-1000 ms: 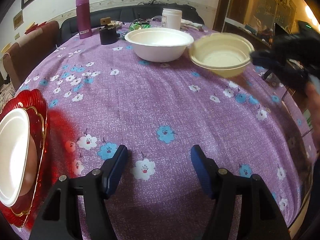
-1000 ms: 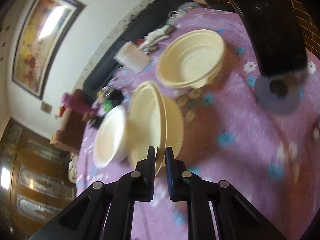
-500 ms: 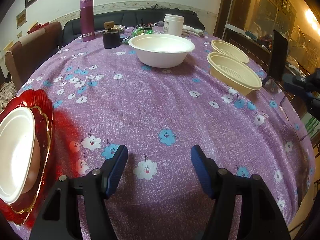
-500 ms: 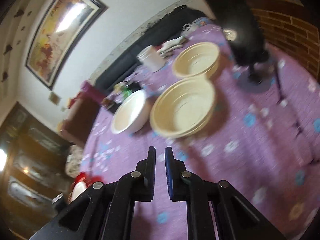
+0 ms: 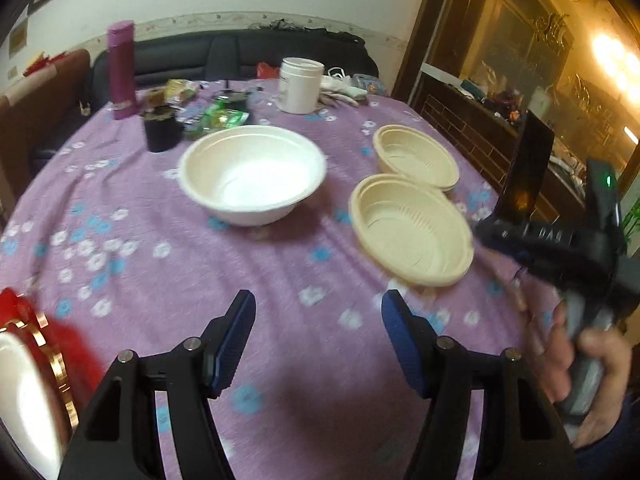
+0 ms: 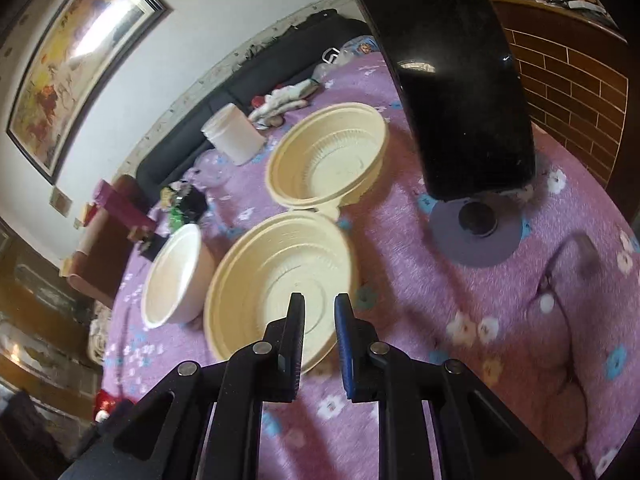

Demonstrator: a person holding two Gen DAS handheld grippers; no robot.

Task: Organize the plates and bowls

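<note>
- My left tool (image 5: 318,334) hangs over the near part of the worktop (image 5: 280,280), which has a purple cloth with flowers. Its two blue pads stand wide apart and nothing is between them.
- My right tool (image 6: 319,312) has only a narrow gap between its fingers. The near rim of the beige bowl (image 6: 280,280) is right at the fingertips, but I cannot tell if the fingers touch the rim or grip it.
- In the left wrist view this same beige bowl (image 5: 412,232) is near the right side of the worktop, with the right tool (image 5: 486,234) just beside its rim. My right hand (image 5: 588,376) holds the tool body.
- A second beige bowl (image 5: 416,158) stands just behind the first one; in the right wrist view their rims look almost touching.
- A white bowl (image 5: 252,174) stands upright near the middle of the worktop, to the left of the beige bowls and apart from them.
- At the low left edge I see a red plate (image 5: 24,308) with a white dish (image 5: 24,400) on it, partly cut off.
- At the far side stand a white jar (image 5: 300,84), a magenta bottle (image 5: 121,68) and a small black cup (image 5: 162,134).
- A black phone on a round stand (image 6: 452,80) is beside the beige bowls, on the right.
</note>
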